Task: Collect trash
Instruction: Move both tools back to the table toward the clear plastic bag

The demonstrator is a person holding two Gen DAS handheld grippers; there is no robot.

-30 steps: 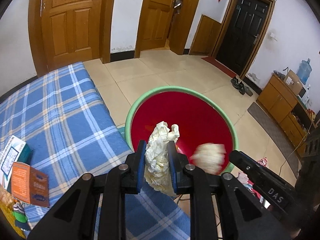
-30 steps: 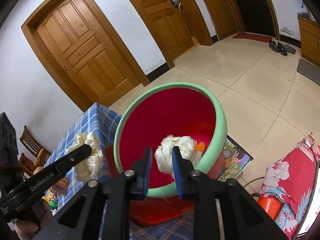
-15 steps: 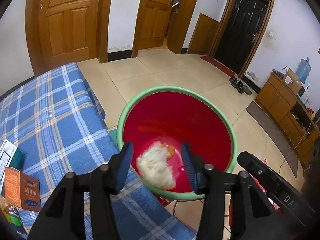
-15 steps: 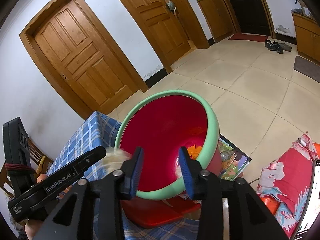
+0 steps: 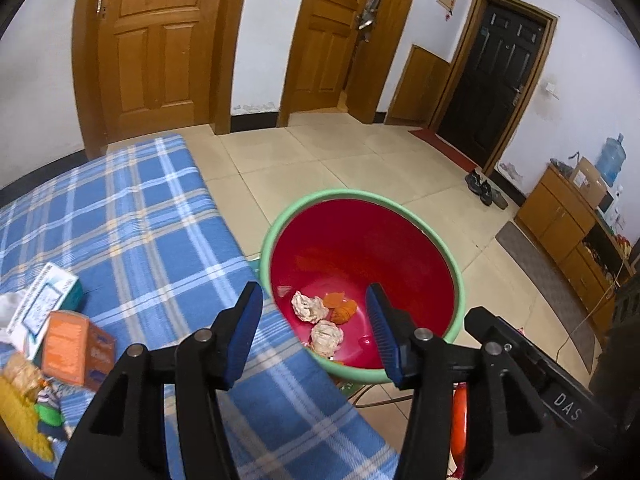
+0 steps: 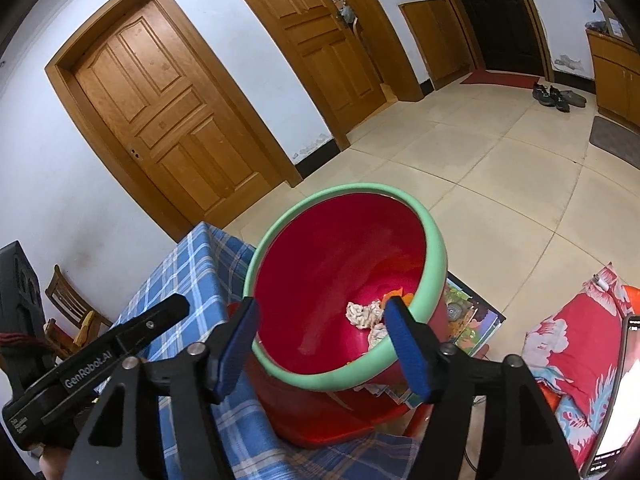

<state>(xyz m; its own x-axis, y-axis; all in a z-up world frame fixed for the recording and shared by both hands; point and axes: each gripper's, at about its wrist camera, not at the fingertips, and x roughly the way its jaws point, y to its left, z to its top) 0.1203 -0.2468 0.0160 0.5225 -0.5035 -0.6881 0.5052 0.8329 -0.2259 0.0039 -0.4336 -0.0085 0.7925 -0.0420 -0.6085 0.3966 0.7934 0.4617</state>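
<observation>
Even, soft indoor light in both views; source not visible. Shadows faint. Strong fisheye bend: door frames (image 5: 224, 48) curve, black vignette in corners. Centre fairly sharp, slight softness toward rims. Mild sheen on floor tiles (image 6: 500, 152). Red bucket (image 5: 400, 248) interior saturated. No motion blur.
</observation>
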